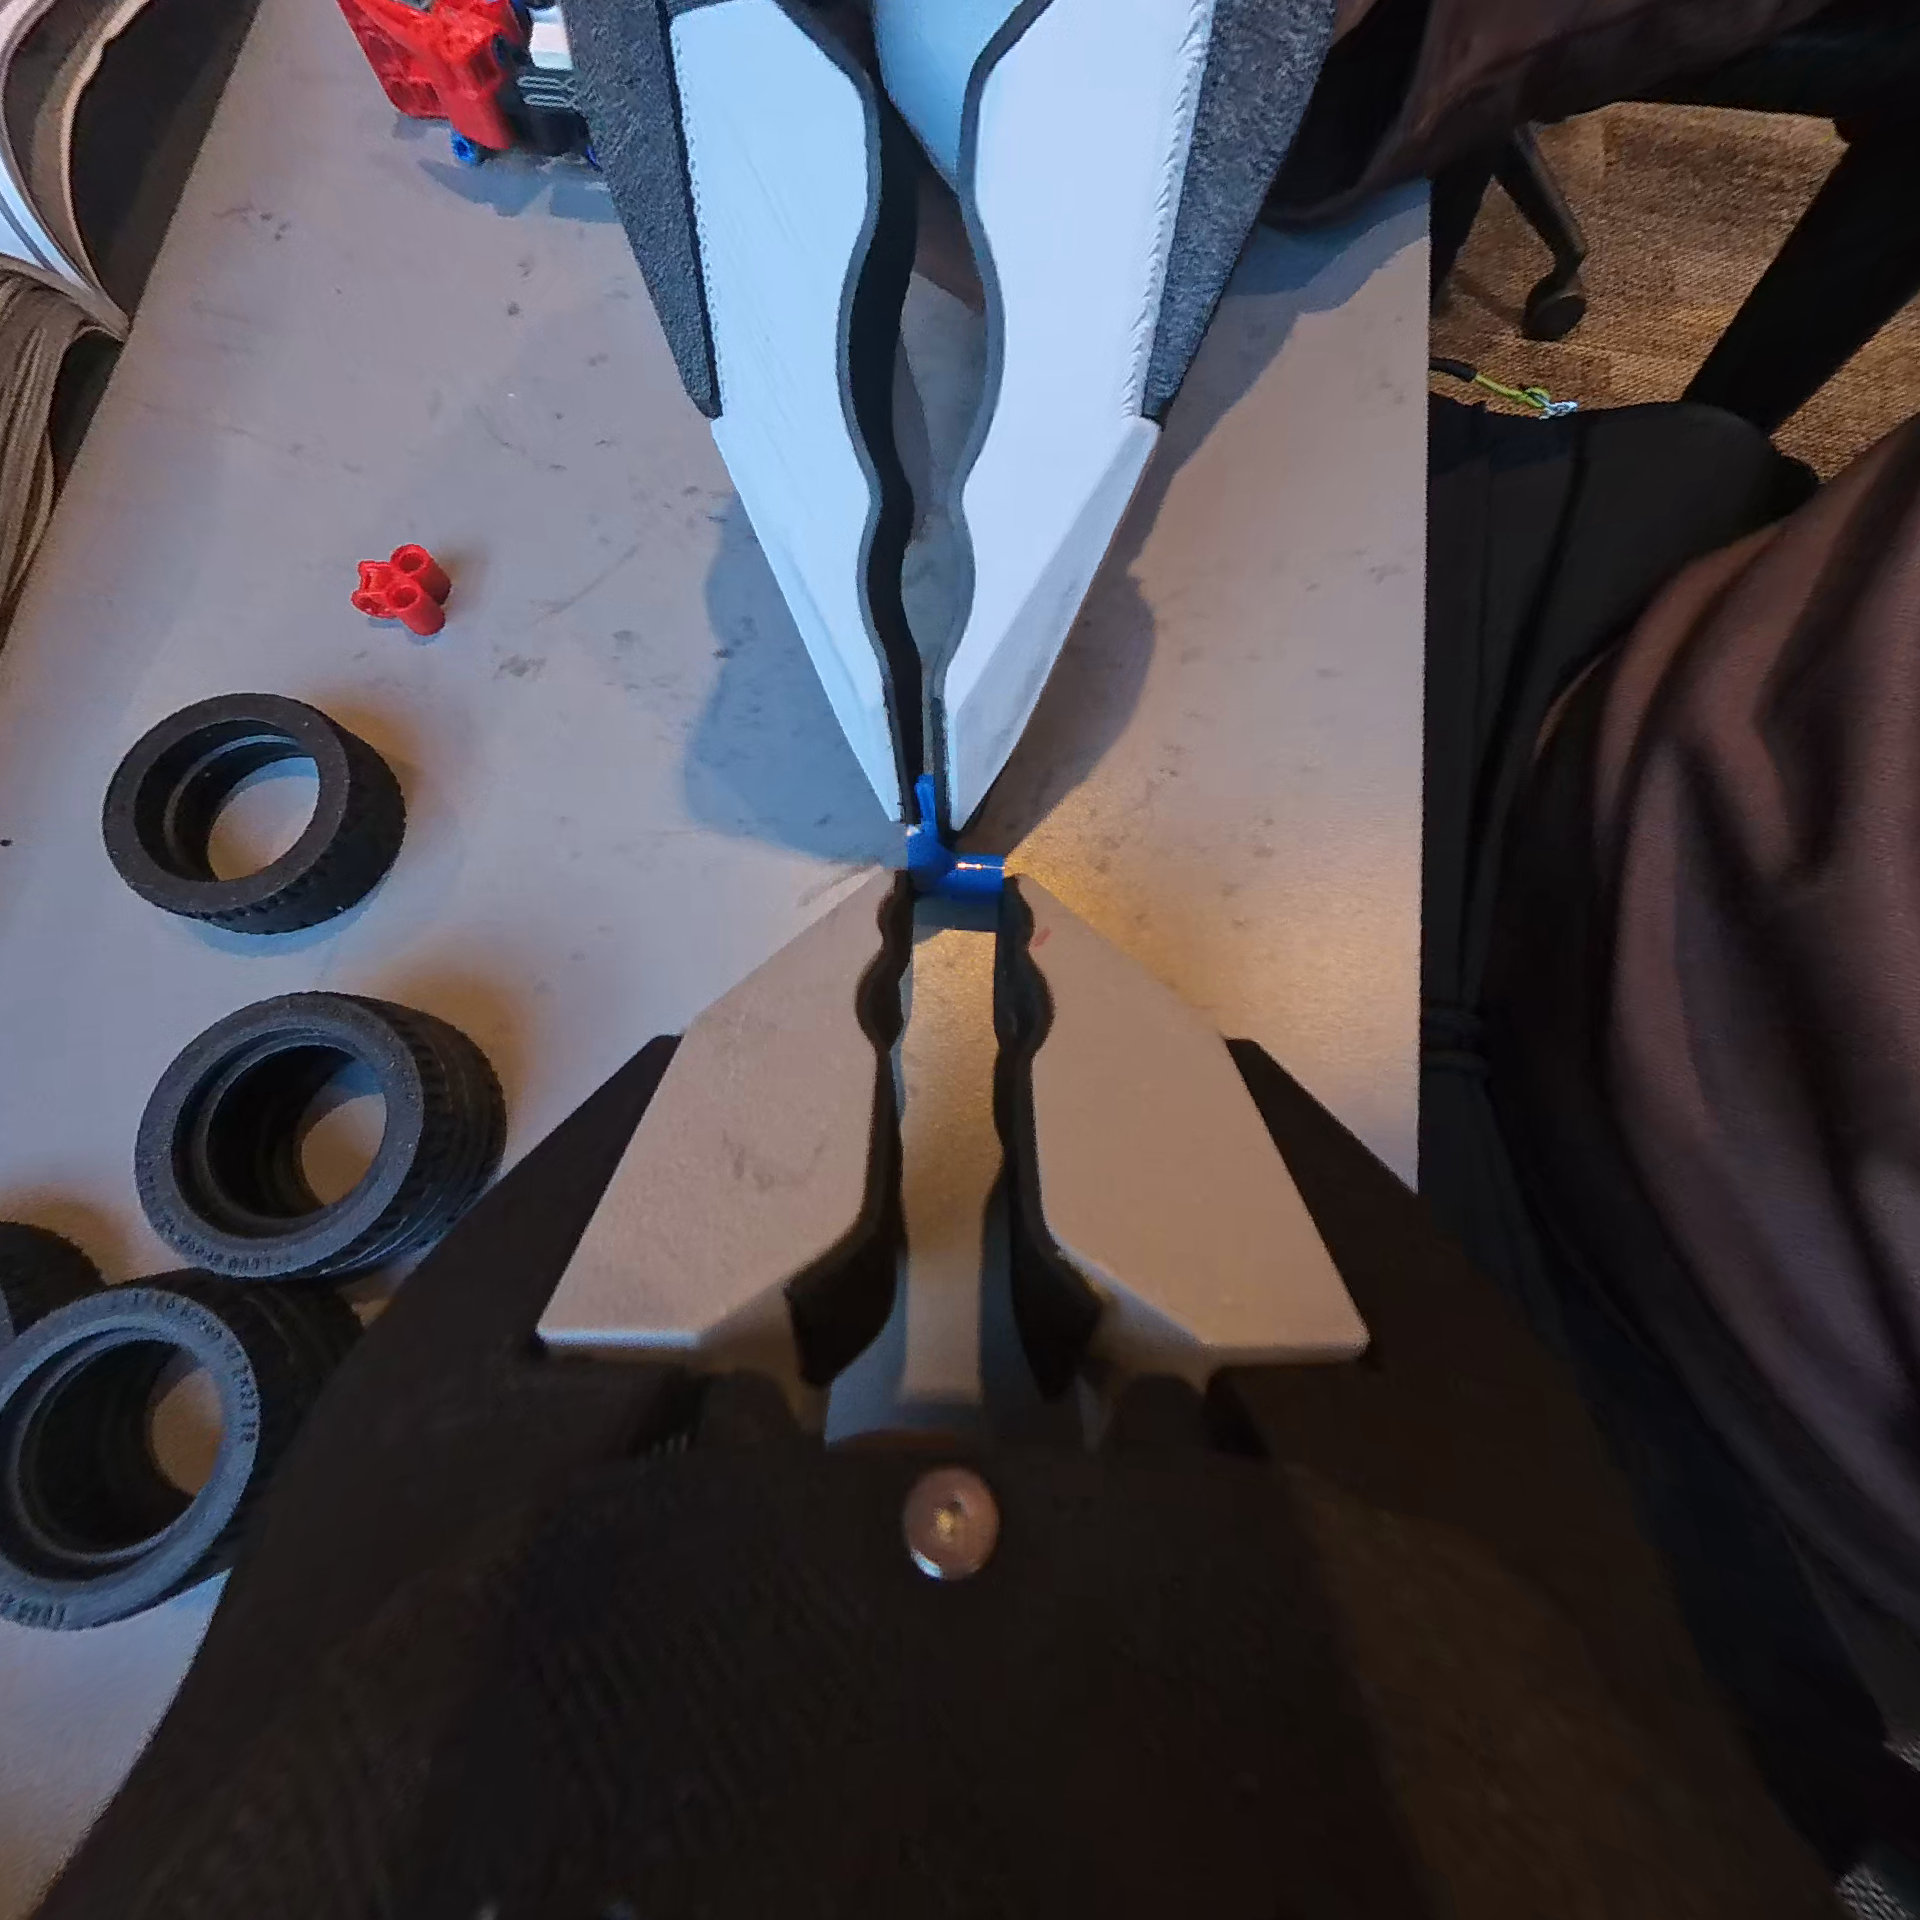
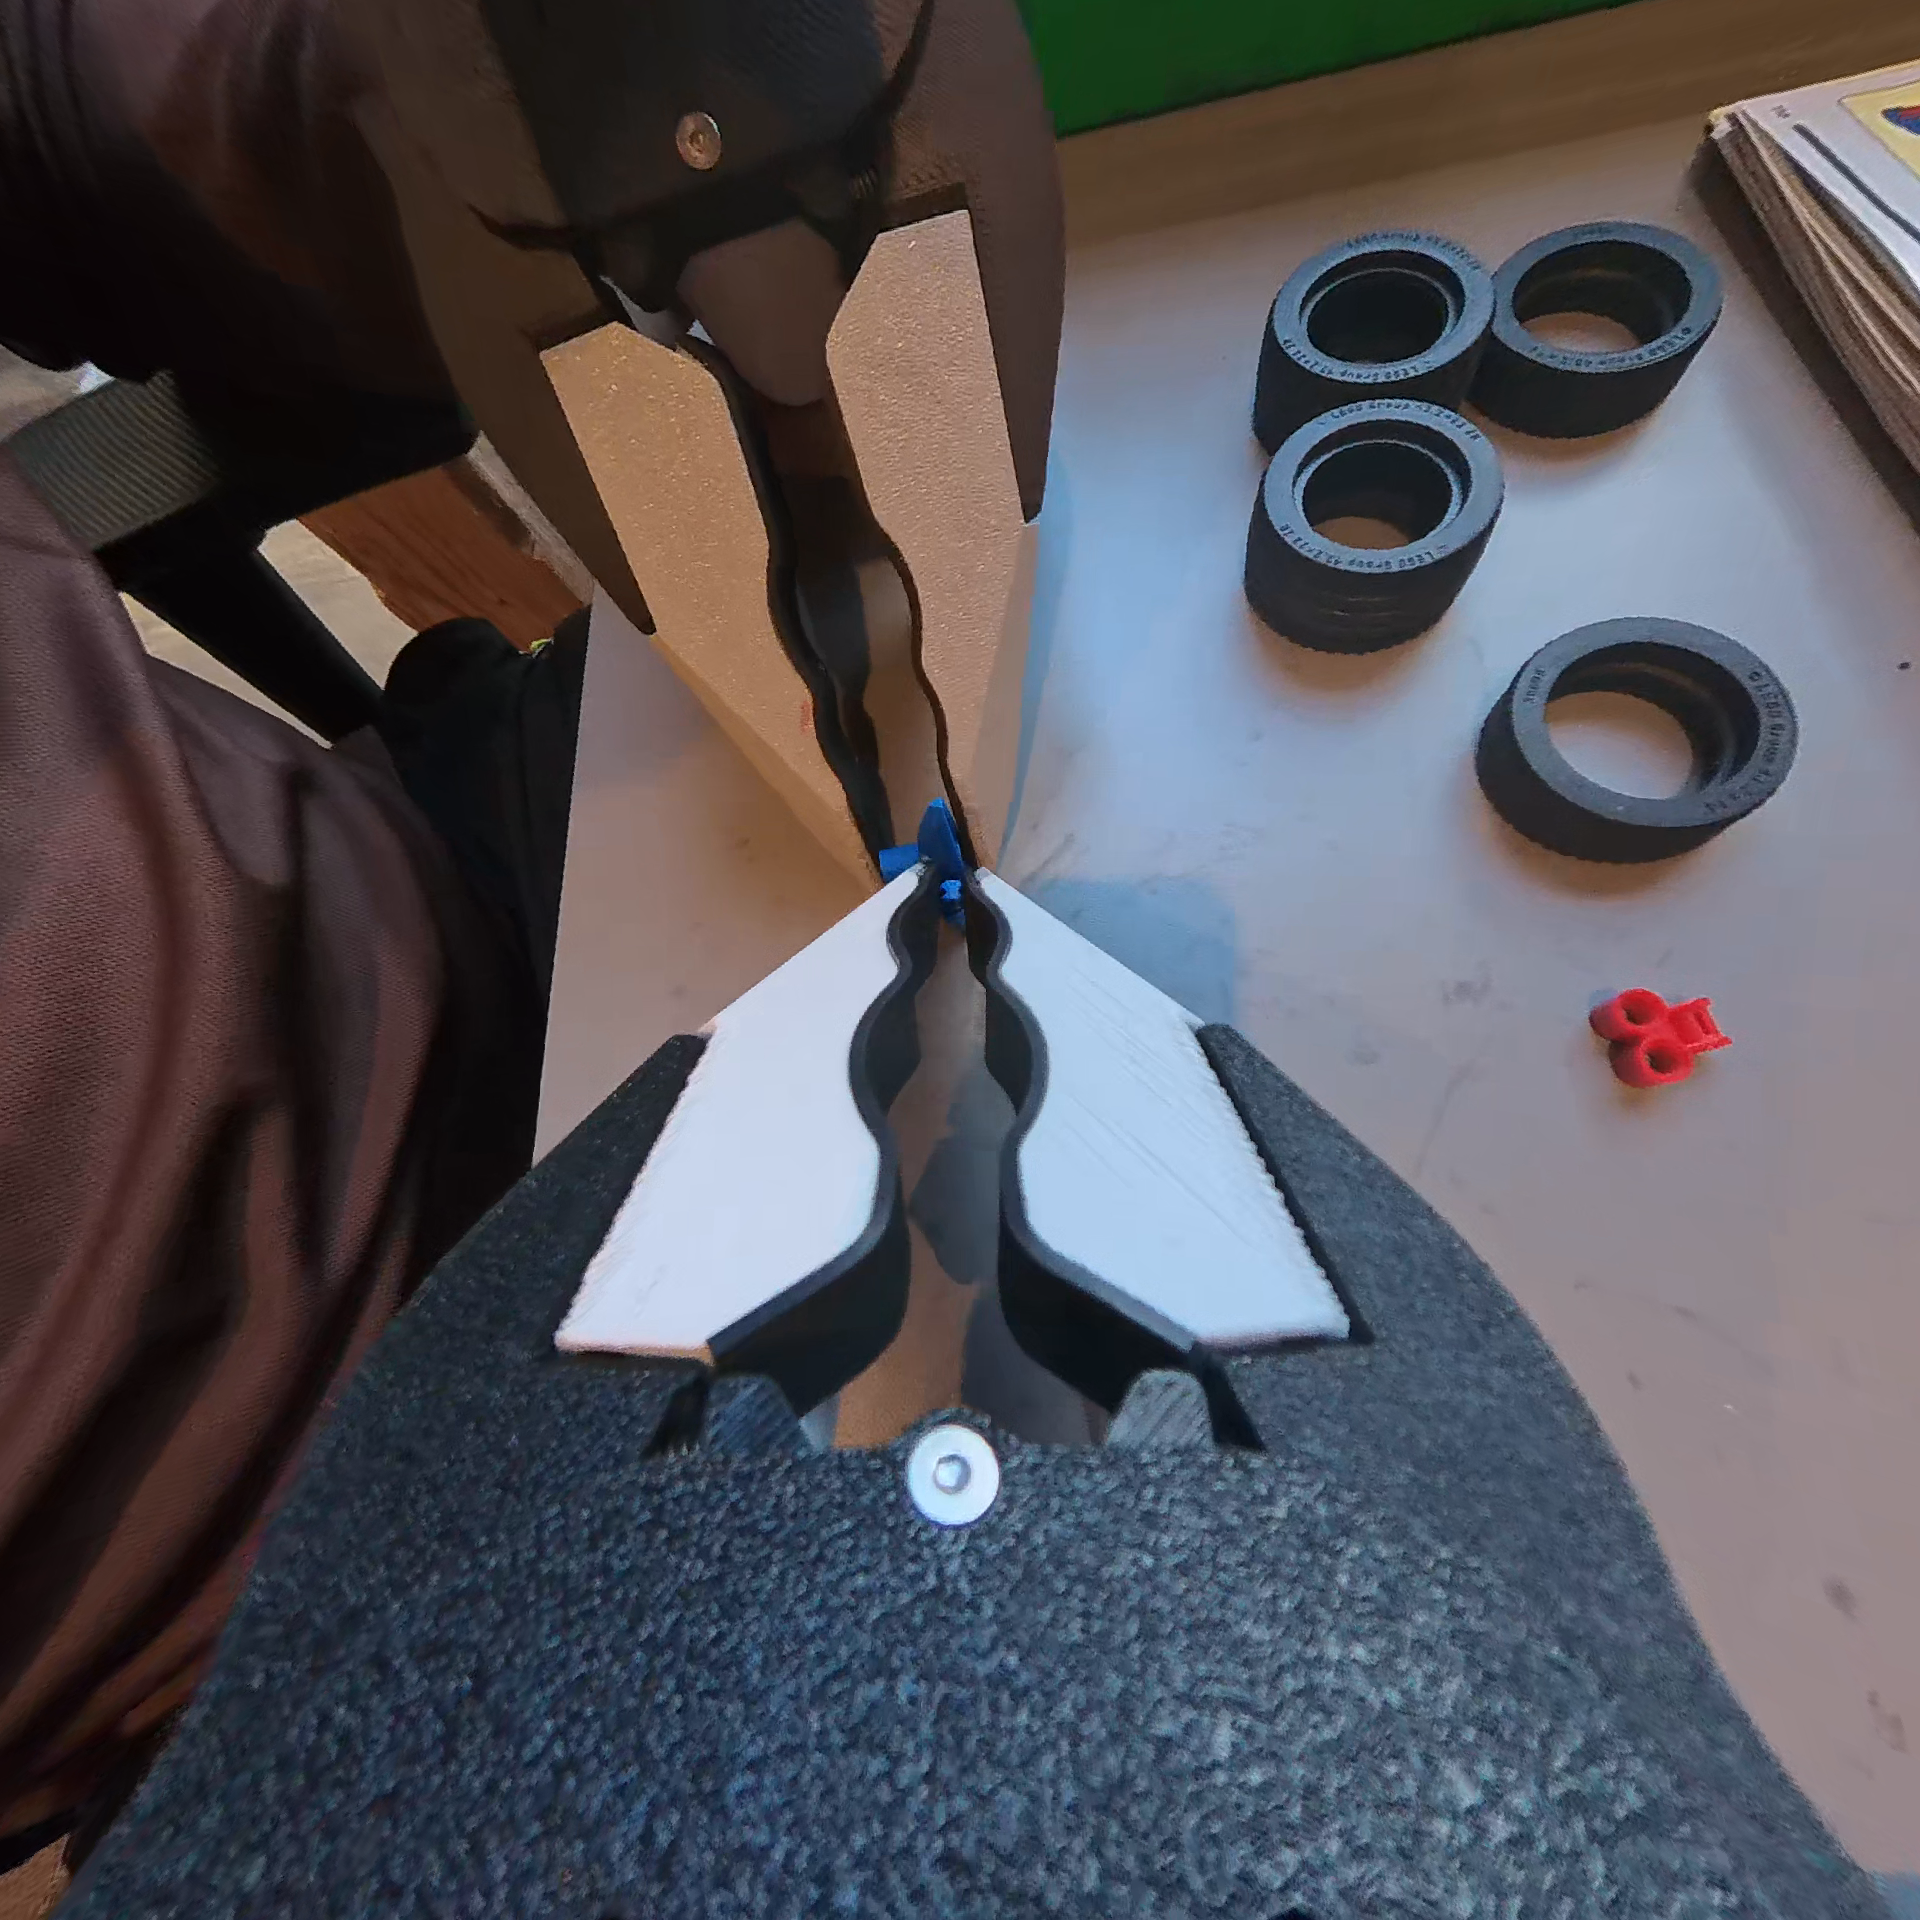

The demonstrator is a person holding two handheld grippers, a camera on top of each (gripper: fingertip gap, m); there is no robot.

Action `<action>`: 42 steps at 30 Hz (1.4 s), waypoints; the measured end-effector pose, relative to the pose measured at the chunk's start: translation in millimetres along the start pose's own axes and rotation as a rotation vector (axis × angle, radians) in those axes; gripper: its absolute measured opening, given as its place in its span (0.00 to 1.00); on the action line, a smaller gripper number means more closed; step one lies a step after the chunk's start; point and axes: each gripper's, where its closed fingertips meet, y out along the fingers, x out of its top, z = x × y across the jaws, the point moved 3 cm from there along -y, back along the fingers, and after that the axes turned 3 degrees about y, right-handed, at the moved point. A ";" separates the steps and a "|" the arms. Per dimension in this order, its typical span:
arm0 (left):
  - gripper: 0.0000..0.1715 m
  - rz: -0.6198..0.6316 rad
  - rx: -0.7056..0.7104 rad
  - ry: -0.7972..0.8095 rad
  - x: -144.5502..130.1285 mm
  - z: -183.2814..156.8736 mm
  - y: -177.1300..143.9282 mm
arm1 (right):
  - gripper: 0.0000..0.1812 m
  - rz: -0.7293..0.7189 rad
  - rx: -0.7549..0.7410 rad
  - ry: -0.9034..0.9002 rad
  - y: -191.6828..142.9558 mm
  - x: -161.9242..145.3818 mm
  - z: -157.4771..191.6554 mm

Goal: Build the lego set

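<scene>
My left gripper [image 1: 956, 888] and my right gripper [image 2: 948, 888] meet tip to tip just above the grey table [image 1: 520, 416]. A small blue lego part [image 1: 951, 873] sits between the tips. The left gripper's tan fingers are shut on its lower body. The right gripper [image 1: 928, 808], with white fingers, is shut on the thin blue stub that sticks up from it. In the right wrist view the blue part [image 2: 933, 836] shows at the tips, with the left gripper [image 2: 925, 831] coming in from above. I cannot tell whether it is one piece or two joined.
A red connector [image 1: 403, 589] [image 2: 1657, 1037] lies loose. Several black tyres [image 1: 255, 810] [image 2: 1371, 525] lie on the table. A red and black lego assembly [image 1: 457, 73] stands at the far end. A booklet stack [image 2: 1829, 208] lies at the corner. A person's brown clothing [image 1: 1714, 935] is beyond the table edge. Left and right tips are no more than a few centimetres apart.
</scene>
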 end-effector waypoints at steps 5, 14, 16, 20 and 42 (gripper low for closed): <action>0.08 0.000 0.006 0.005 0.2 0.1 0.3 | 0.02 0.033 -0.065 -0.137 -0.6 -0.8 1.3; 0.08 0.000 0.020 0.018 0.6 0.2 0.9 | 0.02 0.190 -0.145 -0.305 0.8 1.6 4.2; 0.08 0.001 0.021 0.020 0.6 0.1 0.9 | 0.02 0.215 -0.145 -0.322 1.2 1.7 4.5; 0.09 0.002 0.024 0.023 0.7 0.1 1.0 | 0.02 0.241 -0.101 -0.247 1.5 2.2 3.1; 0.08 0.006 0.044 0.025 0.1 1.4 0.3 | 0.02 0.180 0.013 0.096 2.8 4.0 -2.9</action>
